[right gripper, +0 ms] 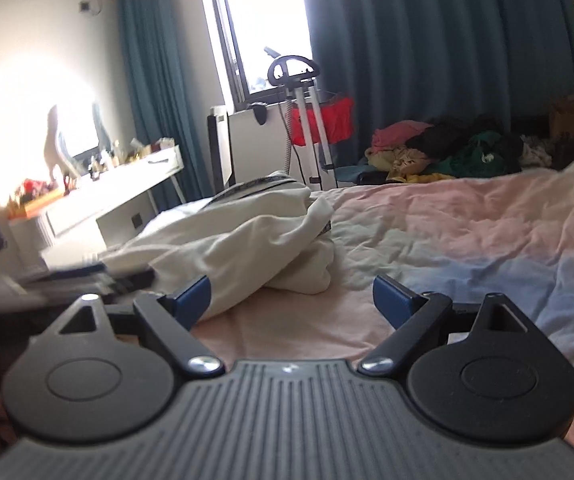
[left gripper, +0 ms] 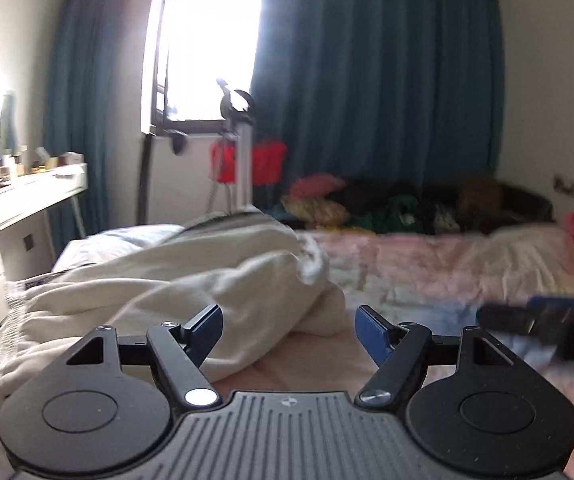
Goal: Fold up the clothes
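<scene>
A crumpled cream-white garment [left gripper: 175,280] lies in a heap on the pink bed sheet [left gripper: 447,264]. My left gripper [left gripper: 289,328] is open just in front of it, and its left finger reaches the cloth's near edge. Nothing is held between the fingers. In the right wrist view the same garment [right gripper: 243,244] lies ahead and to the left. My right gripper [right gripper: 291,298] is open over the sheet [right gripper: 447,232] and empty. The right gripper shows blurred at the right edge of the left wrist view [left gripper: 543,328]. The left gripper is a blur at the left [right gripper: 67,276].
A pile of coloured clothes [right gripper: 447,148] lies at the far end of the bed. A white desk [right gripper: 119,192] with small items stands to the left. By the window stand a garment steamer [right gripper: 299,120] and a red cloth [right gripper: 327,120]. Blue curtains [right gripper: 427,40] hang behind.
</scene>
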### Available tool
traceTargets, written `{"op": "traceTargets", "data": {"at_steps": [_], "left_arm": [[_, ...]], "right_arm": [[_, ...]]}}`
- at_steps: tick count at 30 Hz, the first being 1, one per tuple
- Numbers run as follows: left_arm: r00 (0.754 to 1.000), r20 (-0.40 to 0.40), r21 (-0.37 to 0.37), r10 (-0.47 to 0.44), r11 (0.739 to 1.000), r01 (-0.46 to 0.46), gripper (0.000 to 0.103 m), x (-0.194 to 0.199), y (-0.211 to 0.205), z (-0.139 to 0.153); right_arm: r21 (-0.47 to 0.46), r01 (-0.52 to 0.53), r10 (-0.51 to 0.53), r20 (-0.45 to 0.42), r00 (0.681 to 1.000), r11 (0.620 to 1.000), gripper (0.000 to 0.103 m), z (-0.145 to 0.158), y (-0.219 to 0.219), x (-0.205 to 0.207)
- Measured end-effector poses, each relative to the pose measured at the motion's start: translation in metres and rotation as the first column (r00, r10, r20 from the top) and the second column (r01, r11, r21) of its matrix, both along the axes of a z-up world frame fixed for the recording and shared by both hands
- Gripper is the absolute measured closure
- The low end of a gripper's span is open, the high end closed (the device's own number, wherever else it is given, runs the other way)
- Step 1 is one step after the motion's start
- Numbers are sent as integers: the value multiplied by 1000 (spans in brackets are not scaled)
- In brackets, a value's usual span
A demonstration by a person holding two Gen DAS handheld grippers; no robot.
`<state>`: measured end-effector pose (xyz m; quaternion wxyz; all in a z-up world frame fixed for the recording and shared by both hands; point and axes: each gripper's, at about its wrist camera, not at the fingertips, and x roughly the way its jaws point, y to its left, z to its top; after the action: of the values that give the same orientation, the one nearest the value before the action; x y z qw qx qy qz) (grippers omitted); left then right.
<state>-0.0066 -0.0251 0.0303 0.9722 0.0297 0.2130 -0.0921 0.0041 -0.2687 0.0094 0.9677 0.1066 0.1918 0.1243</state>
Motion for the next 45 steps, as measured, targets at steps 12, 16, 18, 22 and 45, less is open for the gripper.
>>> {"op": "traceTargets", "data": {"at_steps": [12, 16, 18, 22, 45], "left_arm": [[992, -111, 268, 52, 963, -20, 38, 180, -53, -96], [993, -76, 352, 86, 934, -54, 48, 212, -65, -120], [993, -48, 331, 110, 939, -88, 71, 219, -64, -118], [996, -31, 221, 85, 972, -77, 95, 203, -52, -86], [990, -129, -174, -54, 984, 31, 70, 20, 27, -56]], "right_arm": [[156, 166, -121, -263, 957, 974, 14, -58, -62, 56], [198, 166, -93, -331, 939, 966, 14, -88, -67, 76], [189, 157, -81, -356, 931, 969, 14, -101, -65, 86], [207, 163, -73, -387, 919, 965, 14, -114, -67, 100], [349, 113, 21, -356, 934, 931, 19, -88, -35, 92]]}}
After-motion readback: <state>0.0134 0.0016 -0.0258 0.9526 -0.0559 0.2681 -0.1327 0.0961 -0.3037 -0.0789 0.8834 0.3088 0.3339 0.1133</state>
